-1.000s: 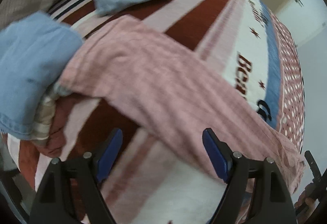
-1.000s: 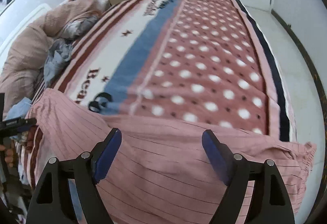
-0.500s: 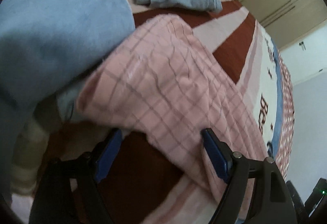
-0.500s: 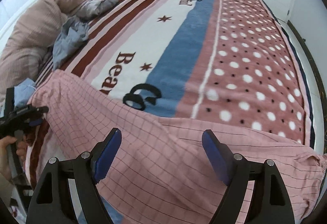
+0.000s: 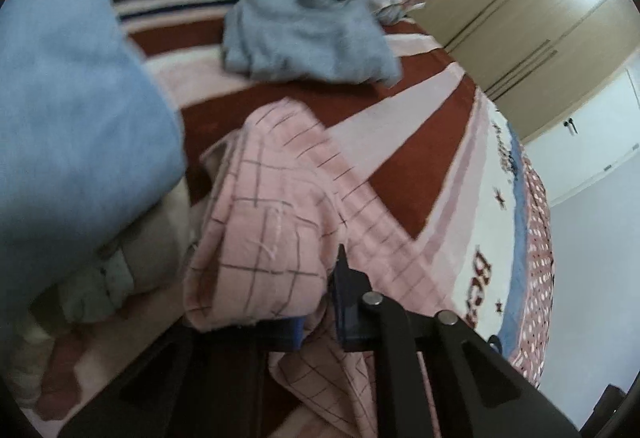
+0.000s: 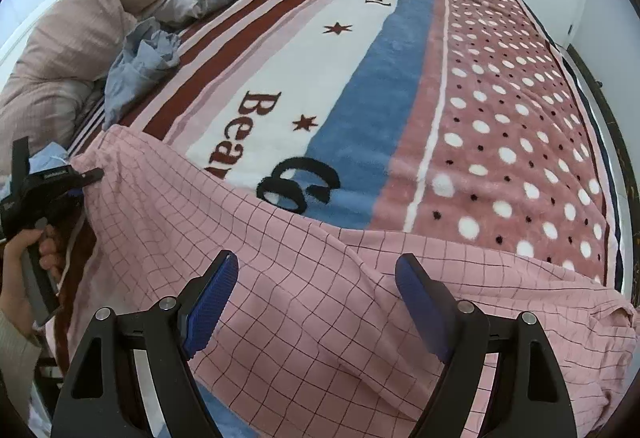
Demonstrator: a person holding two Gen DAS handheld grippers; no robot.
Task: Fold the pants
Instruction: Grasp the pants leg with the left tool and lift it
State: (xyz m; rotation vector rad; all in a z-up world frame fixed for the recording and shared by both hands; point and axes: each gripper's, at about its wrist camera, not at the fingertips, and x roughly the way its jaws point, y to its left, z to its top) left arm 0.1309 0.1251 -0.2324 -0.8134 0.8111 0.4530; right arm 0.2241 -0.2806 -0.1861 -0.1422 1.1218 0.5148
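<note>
Closing on the pants (image 5: 260,238) bunched between its pads, the left claw (image 5: 320,302) had just taken one end, while the right claw (image 6: 316,302) hovered wide open and empty above the cloth spread across the bed (image 6: 360,78), readying the fold.

Far and right, the blanket (image 6: 400,86) lies bare and passable; left, a grey garment (image 6: 136,74) and bunched duvet (image 6: 80,22) crowd the way.
</note>
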